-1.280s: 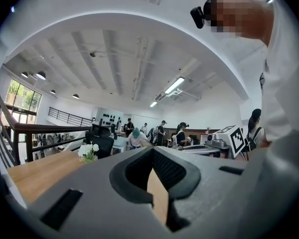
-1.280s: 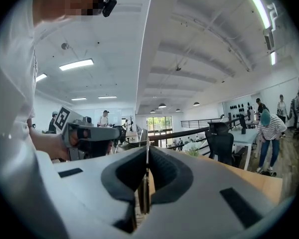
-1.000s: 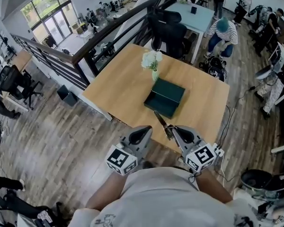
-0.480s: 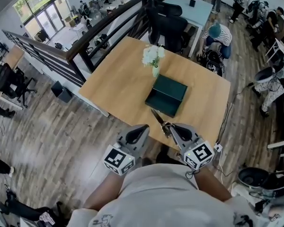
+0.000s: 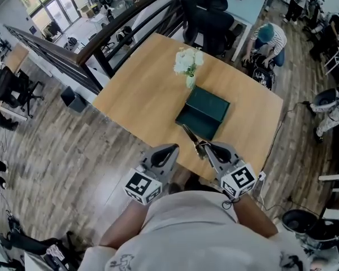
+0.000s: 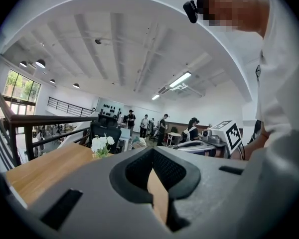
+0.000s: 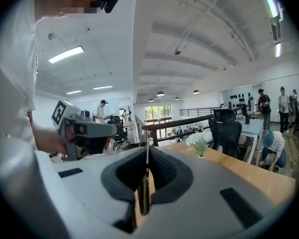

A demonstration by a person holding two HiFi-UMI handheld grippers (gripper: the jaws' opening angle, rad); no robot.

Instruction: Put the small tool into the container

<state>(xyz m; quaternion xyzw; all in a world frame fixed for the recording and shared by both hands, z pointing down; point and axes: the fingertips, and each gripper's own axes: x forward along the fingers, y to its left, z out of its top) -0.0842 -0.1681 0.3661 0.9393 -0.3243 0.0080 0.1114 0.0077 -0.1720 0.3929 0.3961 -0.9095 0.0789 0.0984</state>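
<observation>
A dark green box (image 5: 210,105) lies open in the middle of the wooden table (image 5: 141,95), its tray part nearest me. My right gripper (image 5: 203,148) is over the table's near edge, shut on a small slim dark tool (image 5: 191,137). The tool's free end points toward the box's near side. In the right gripper view the tool (image 7: 145,183) shows as a thin strip pinched between the black pads. My left gripper (image 5: 173,148) hangs beside it to the left, jaws together with nothing in them; its pads (image 6: 139,171) show only a sliver of table between them.
White flowers in a small vase (image 5: 188,66) stand just behind the box. Black office chairs (image 5: 212,30) are at the table's far side, a dark railing (image 5: 118,33) runs along its left, and people are at desks beyond. The table ends right under my grippers.
The head view has shifted a little. The right gripper with the tool has crept slightly toward the box's near side; the left gripper keeps its place beside it.
</observation>
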